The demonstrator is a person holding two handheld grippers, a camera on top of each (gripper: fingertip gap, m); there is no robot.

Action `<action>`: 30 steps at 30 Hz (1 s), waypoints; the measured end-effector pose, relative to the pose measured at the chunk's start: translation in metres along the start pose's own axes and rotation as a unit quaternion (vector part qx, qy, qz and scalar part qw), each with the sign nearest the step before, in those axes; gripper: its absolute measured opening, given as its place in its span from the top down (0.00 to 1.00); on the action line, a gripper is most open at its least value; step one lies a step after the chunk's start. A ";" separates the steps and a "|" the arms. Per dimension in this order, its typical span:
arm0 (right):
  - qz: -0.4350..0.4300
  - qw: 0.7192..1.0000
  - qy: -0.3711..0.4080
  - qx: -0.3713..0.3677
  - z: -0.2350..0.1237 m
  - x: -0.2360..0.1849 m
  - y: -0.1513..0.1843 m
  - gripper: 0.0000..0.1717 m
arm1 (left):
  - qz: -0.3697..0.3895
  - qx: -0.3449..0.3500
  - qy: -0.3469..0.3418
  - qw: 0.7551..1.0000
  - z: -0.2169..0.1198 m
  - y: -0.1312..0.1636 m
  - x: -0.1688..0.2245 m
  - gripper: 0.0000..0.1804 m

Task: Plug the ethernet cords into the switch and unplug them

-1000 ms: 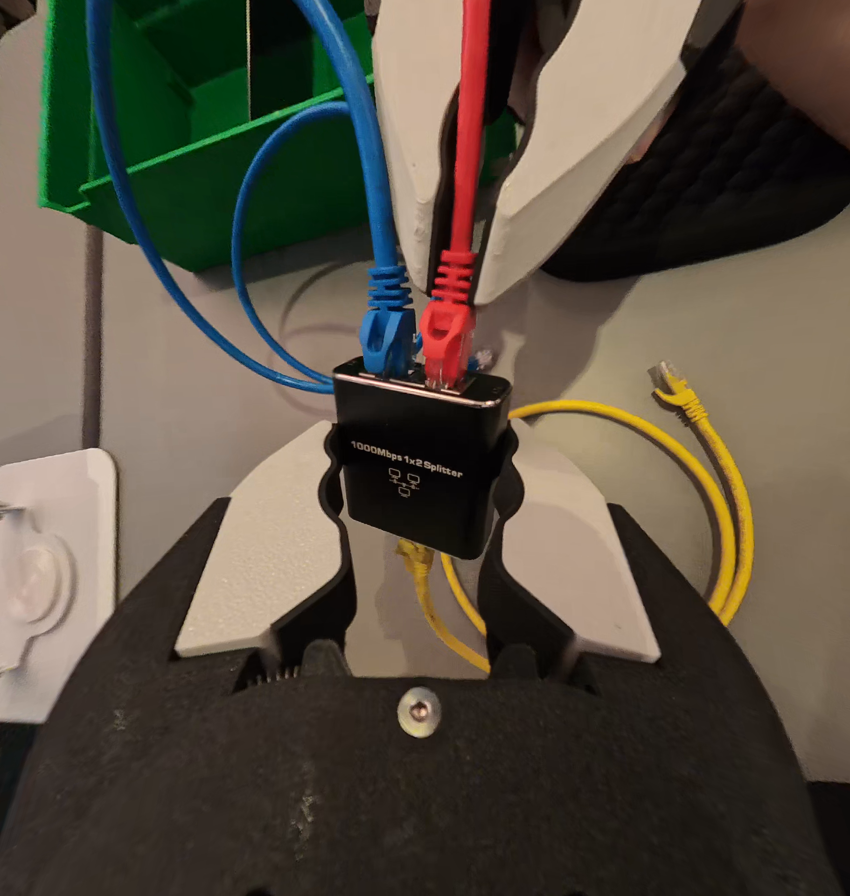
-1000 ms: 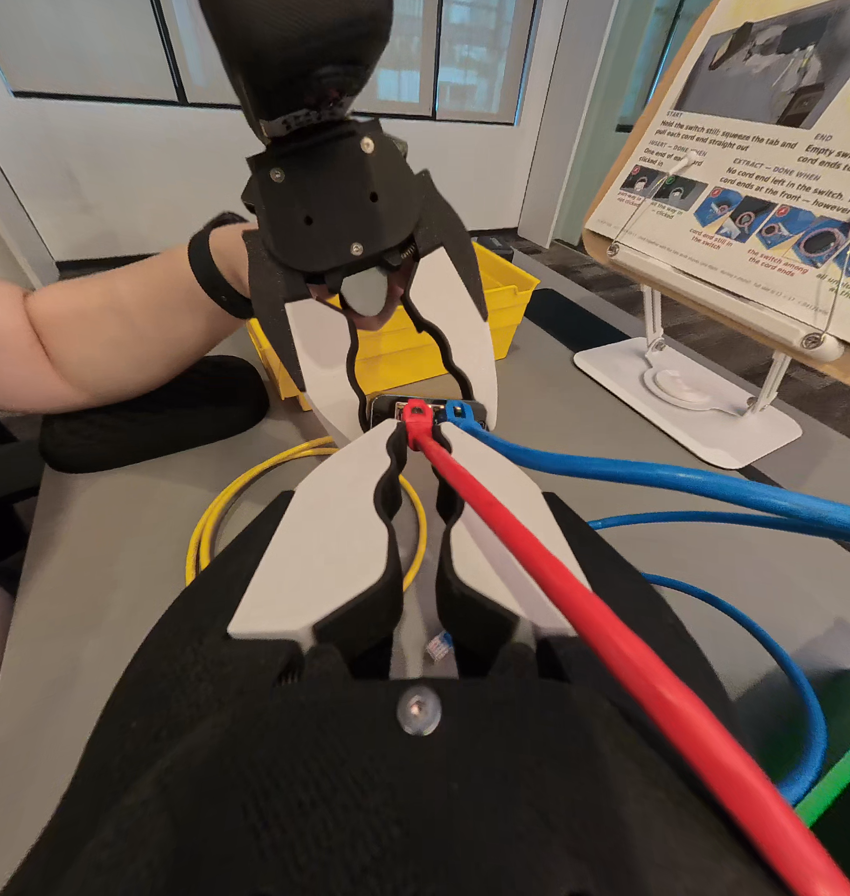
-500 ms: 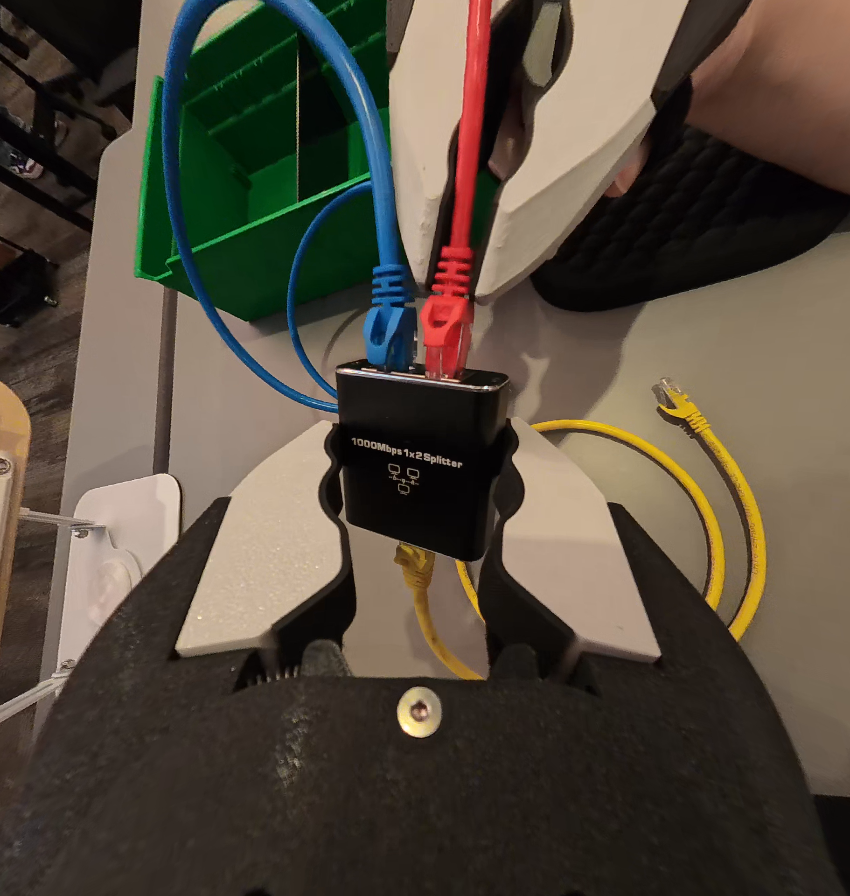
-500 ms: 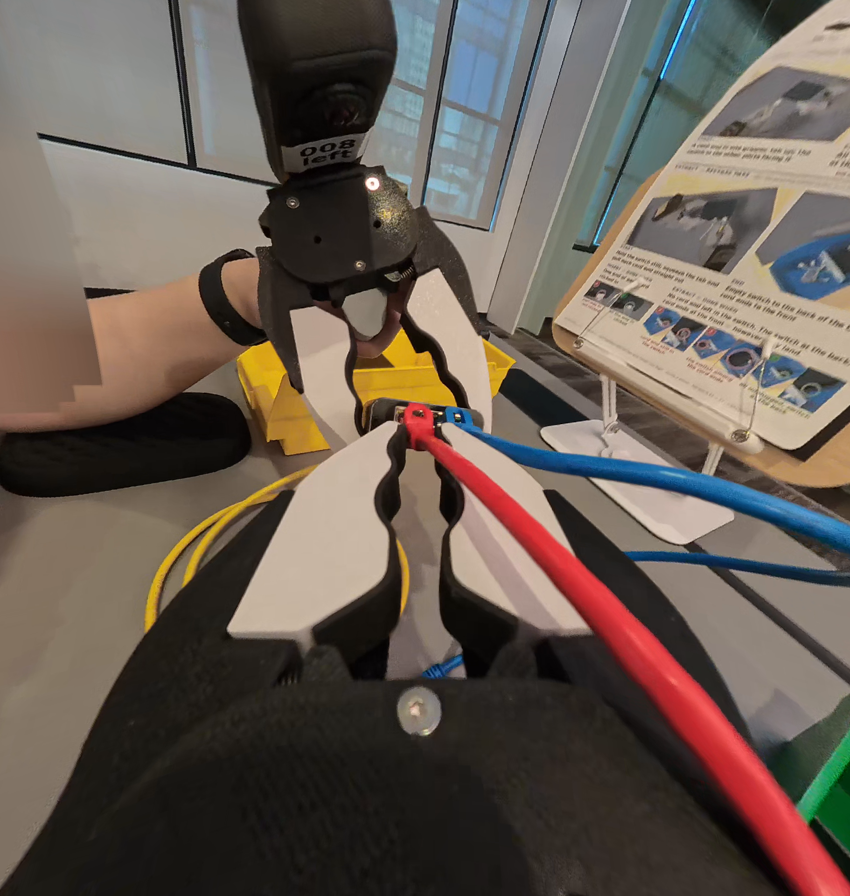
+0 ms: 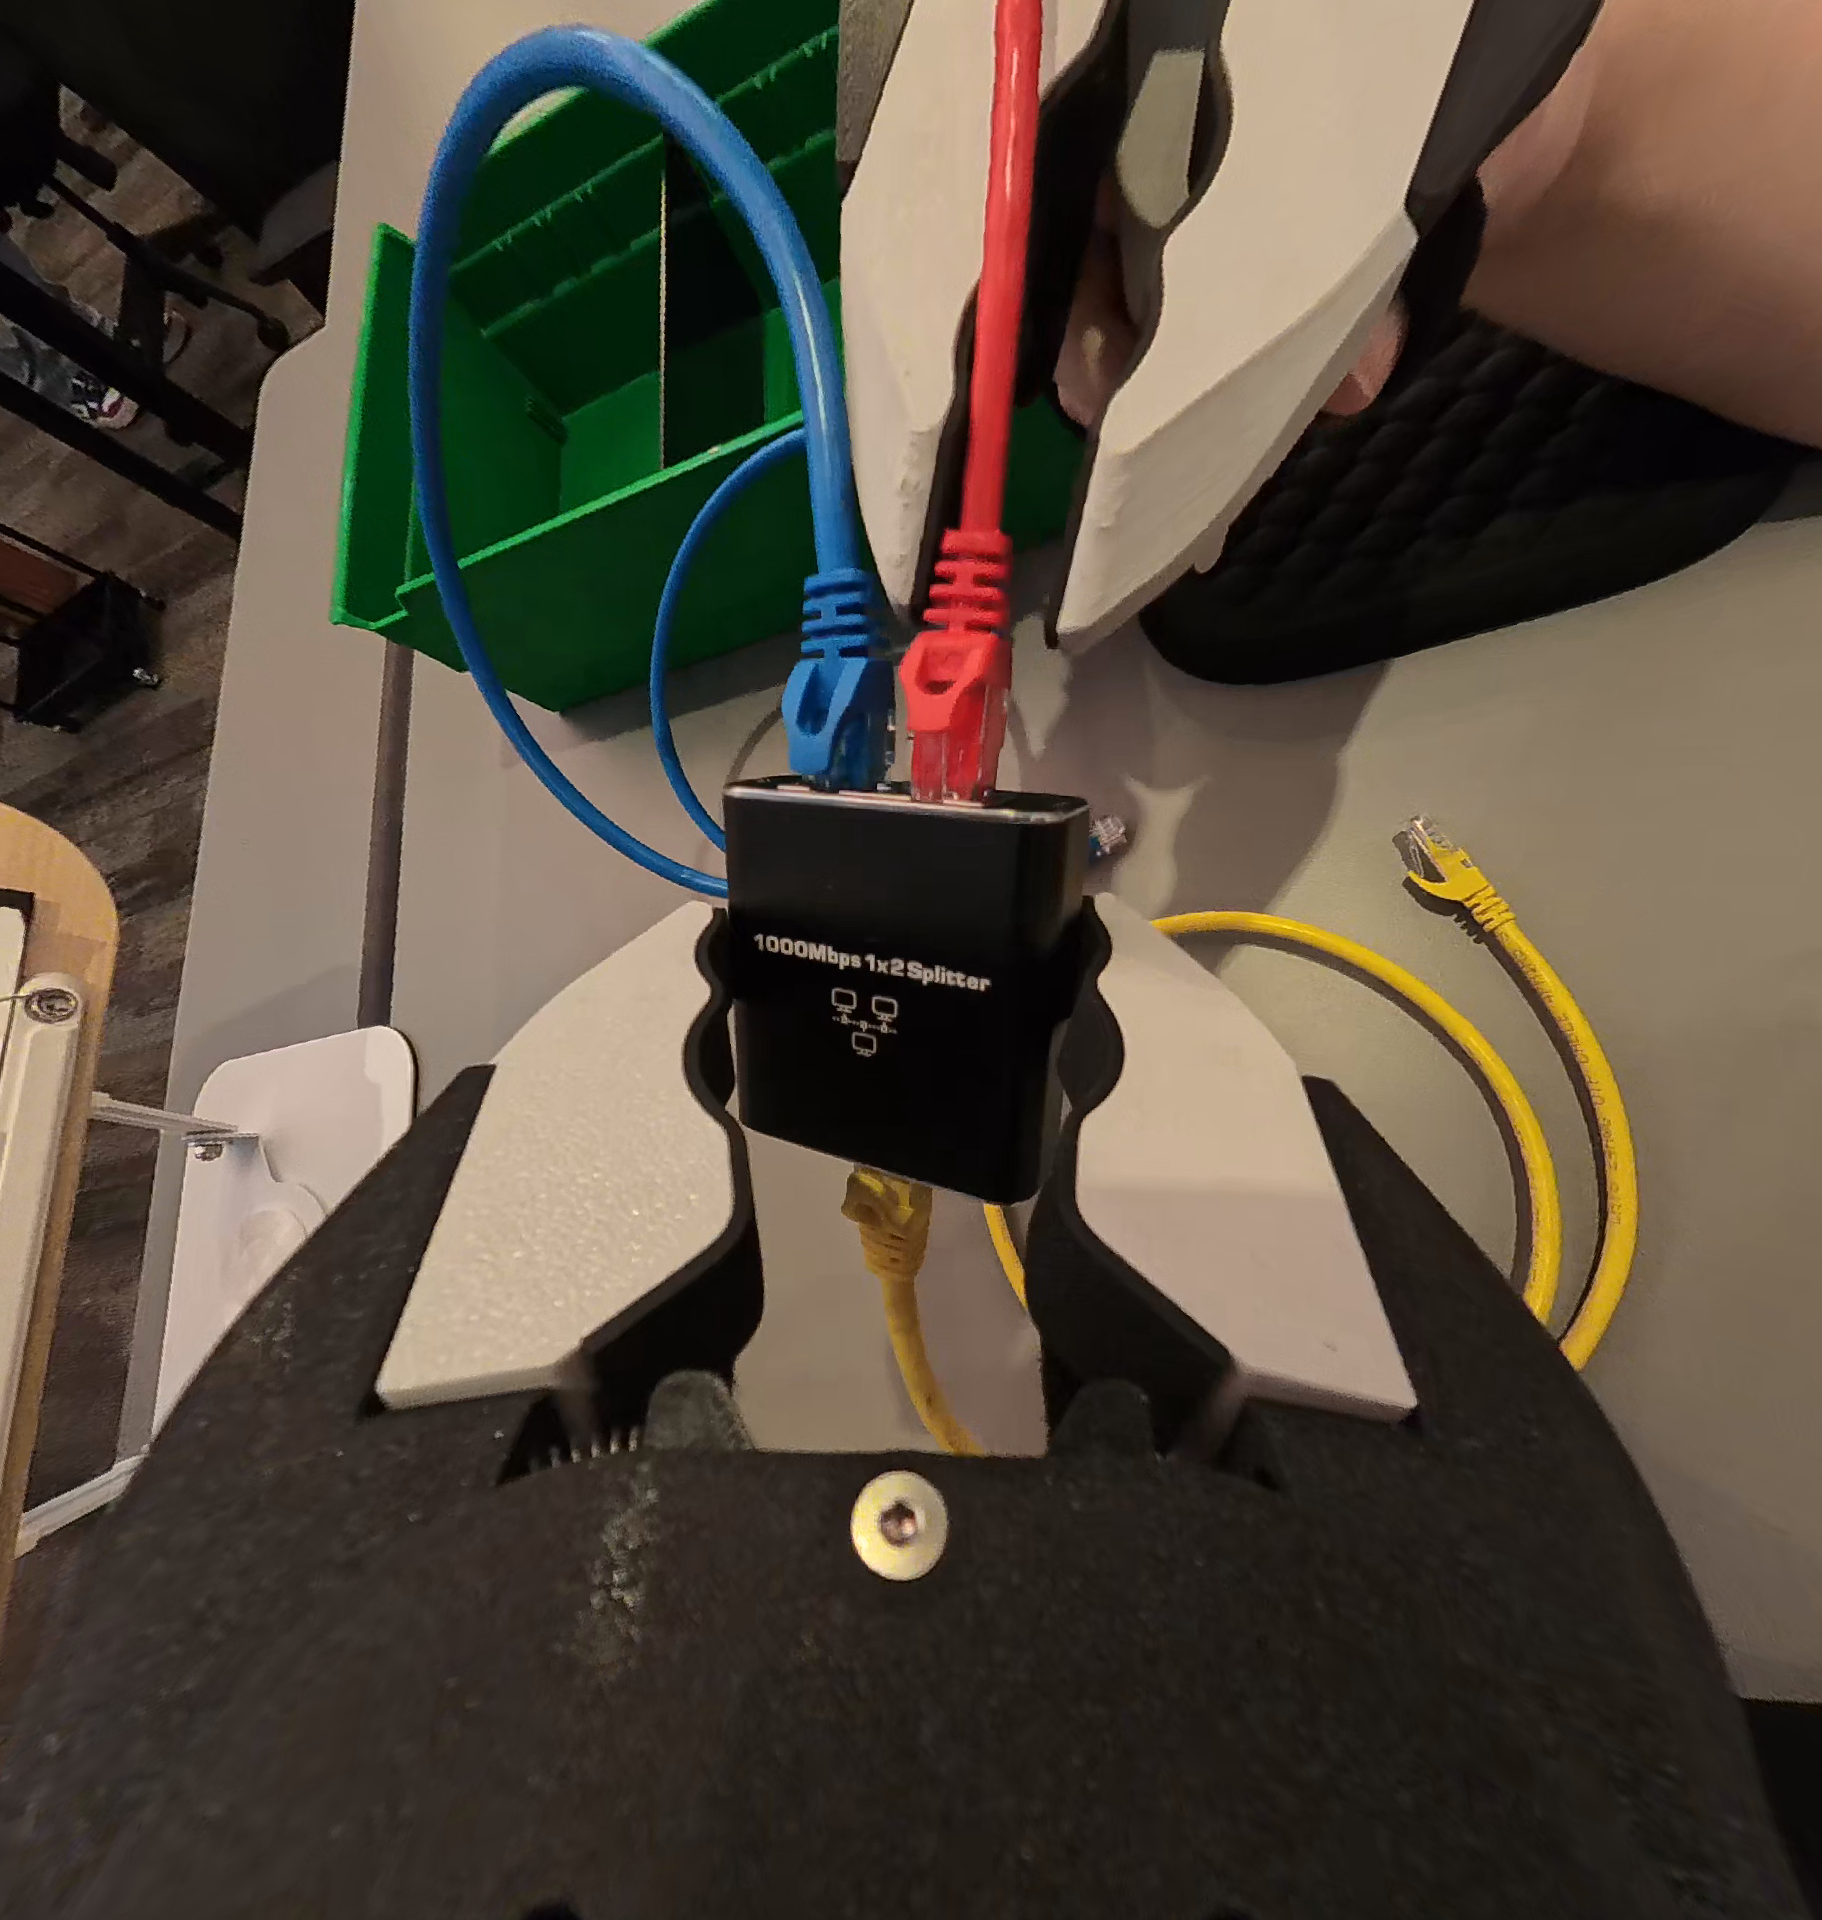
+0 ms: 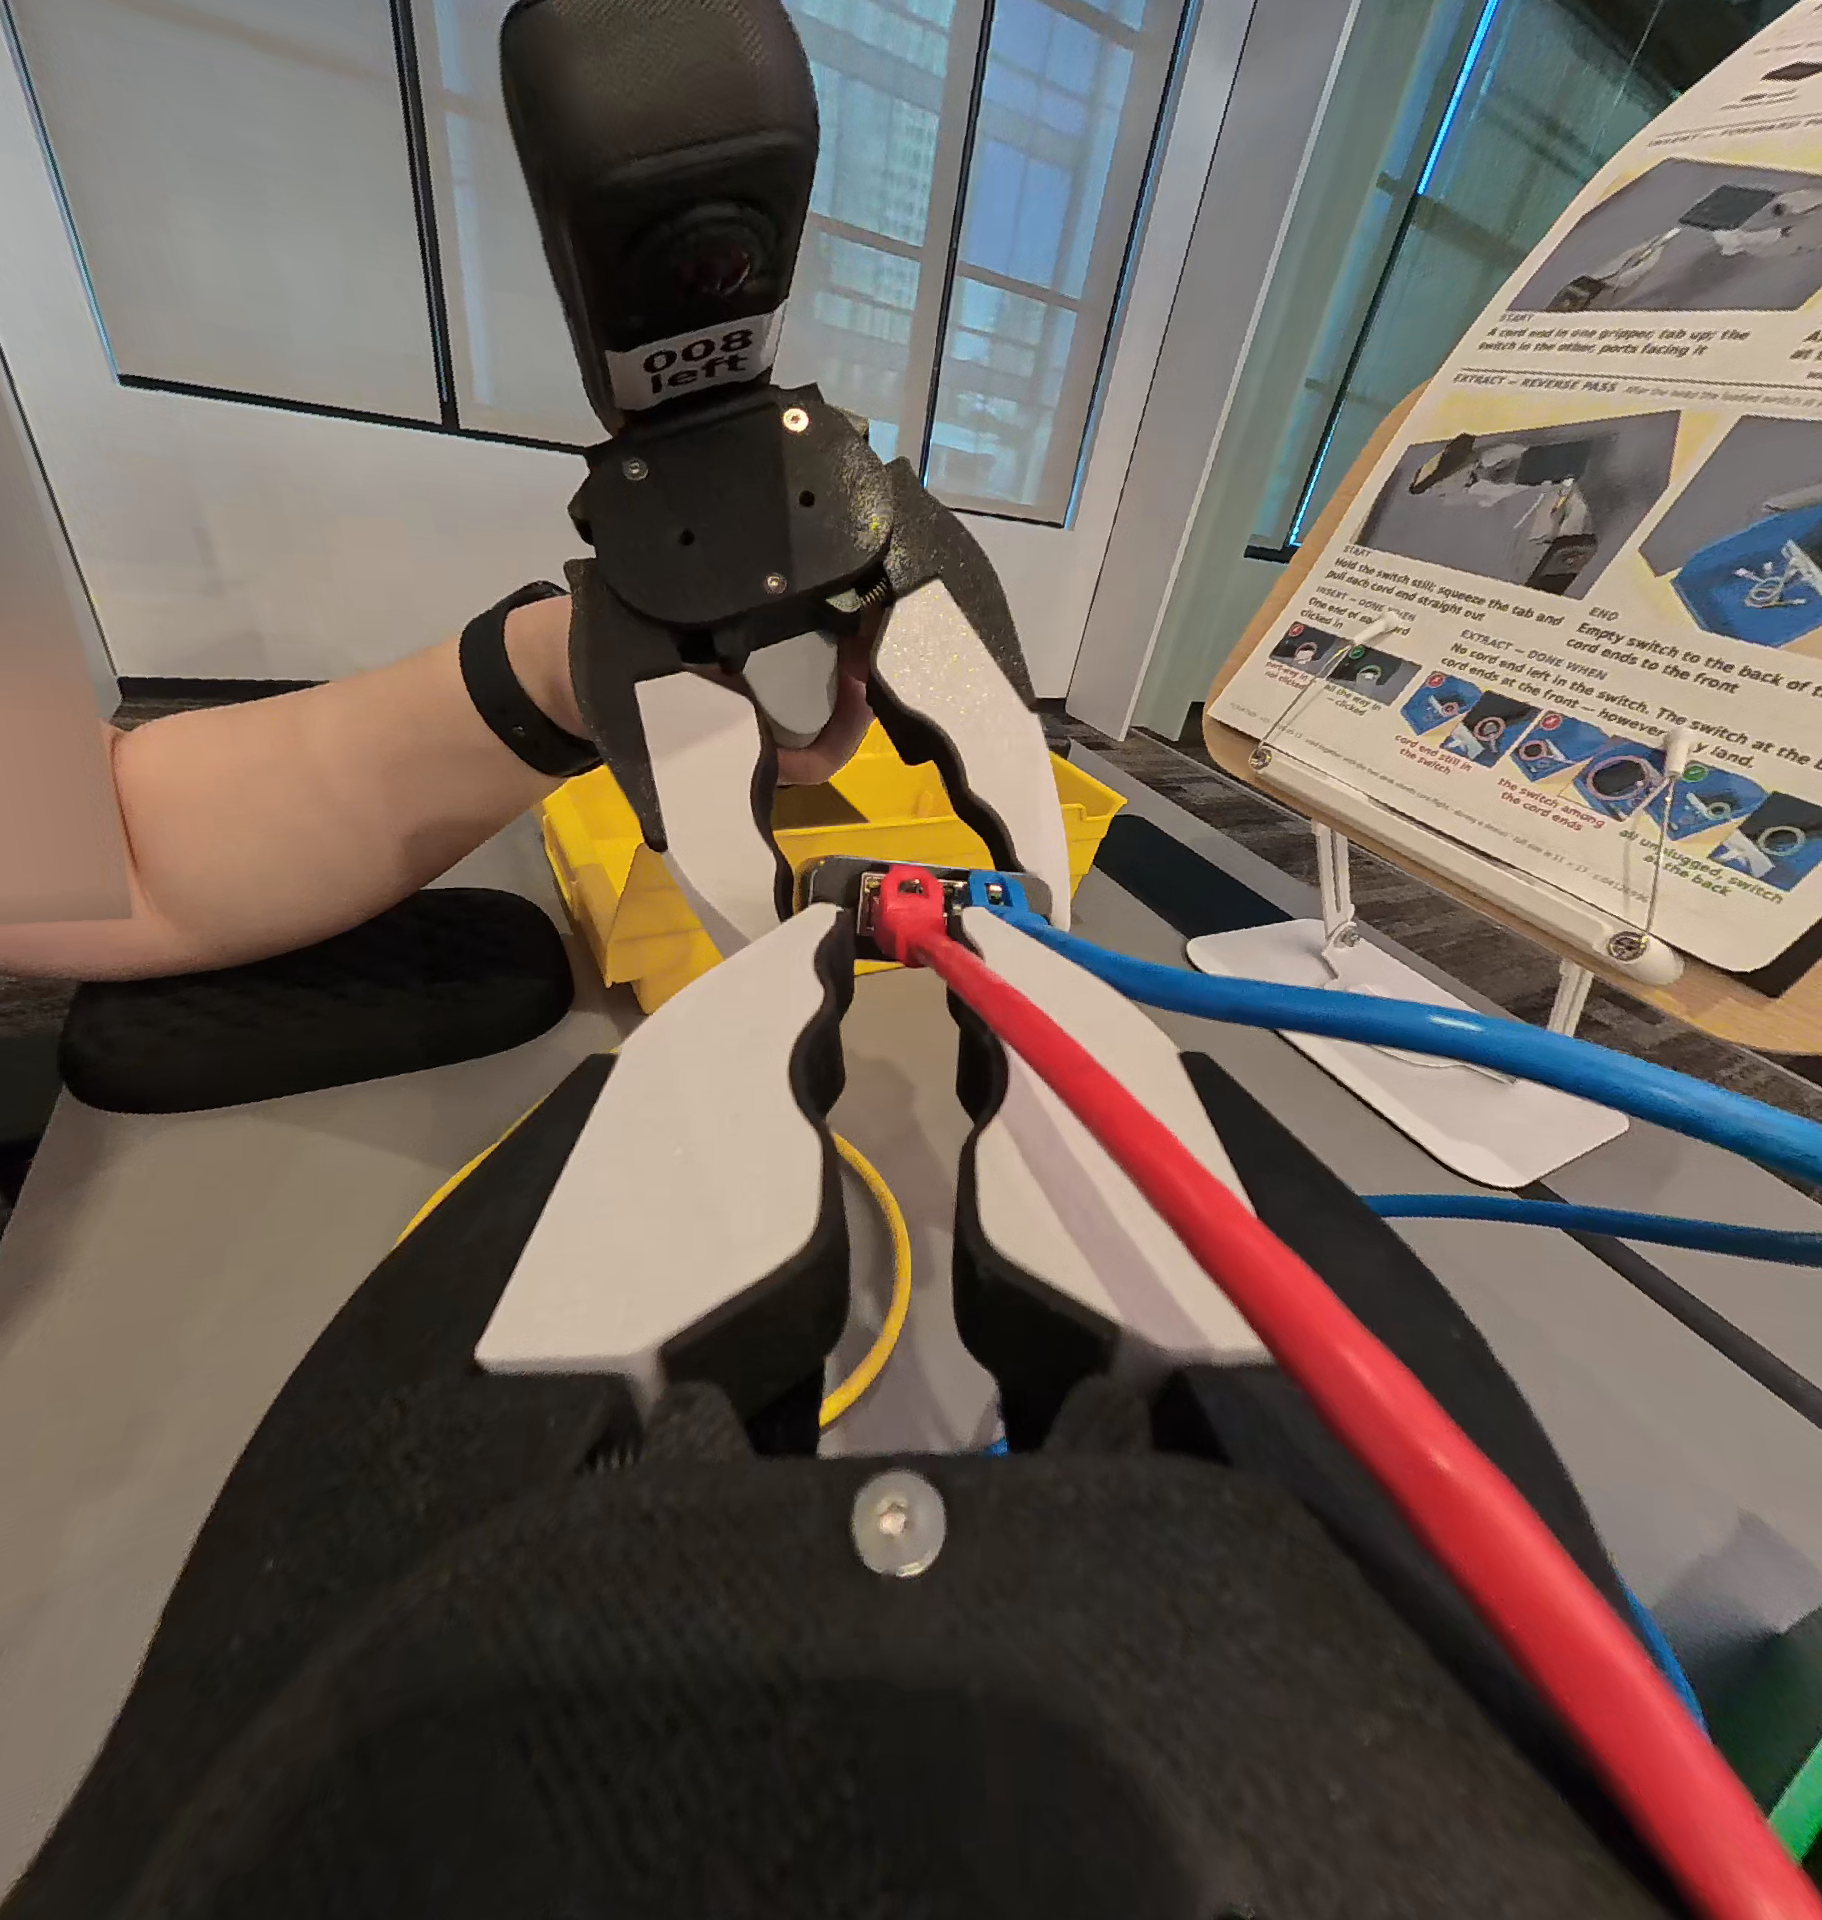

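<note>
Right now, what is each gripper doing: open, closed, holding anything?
Left gripper: closed on the black switch.
Right gripper: open around the red cord, no longer pinching it.

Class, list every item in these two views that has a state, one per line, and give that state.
Black rectangular switch: clamped in the left claw, lifted off the table.
Red ethernet cord: plug seated in the switch.
Blue ethernet cord: plugged in beside it.
Yellow ethernet cord: far end loose on the table.
Right claw: open around the red cord.
</note>
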State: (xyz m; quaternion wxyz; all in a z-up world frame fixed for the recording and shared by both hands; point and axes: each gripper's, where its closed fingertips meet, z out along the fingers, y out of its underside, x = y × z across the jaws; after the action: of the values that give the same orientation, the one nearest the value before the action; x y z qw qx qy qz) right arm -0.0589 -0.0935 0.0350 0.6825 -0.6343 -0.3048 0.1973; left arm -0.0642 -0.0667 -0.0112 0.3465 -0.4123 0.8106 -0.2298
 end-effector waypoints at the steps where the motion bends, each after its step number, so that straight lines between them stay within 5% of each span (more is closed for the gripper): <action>1: -0.002 1.000 0.004 0.002 0.000 0.001 -0.001 0.90 | -0.002 0.004 0.000 1.000 -0.001 -0.001 0.000 0.66; 14: -0.024 0.997 0.056 0.045 -0.006 0.010 -0.016 0.90 | 0.004 0.012 -0.030 0.999 -0.005 -0.004 -0.008 0.67; 30: 0.011 0.997 0.031 0.063 -0.007 0.008 -0.019 0.94 | -0.015 0.071 0.007 0.997 -0.008 -0.016 -0.002 0.67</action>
State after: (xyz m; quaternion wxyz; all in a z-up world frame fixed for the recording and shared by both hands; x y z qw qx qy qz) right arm -0.0507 -0.0955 0.0549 0.7283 -0.5990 -0.2633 0.2037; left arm -0.0607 -0.0730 0.0055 0.3658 -0.3971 0.7882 -0.2952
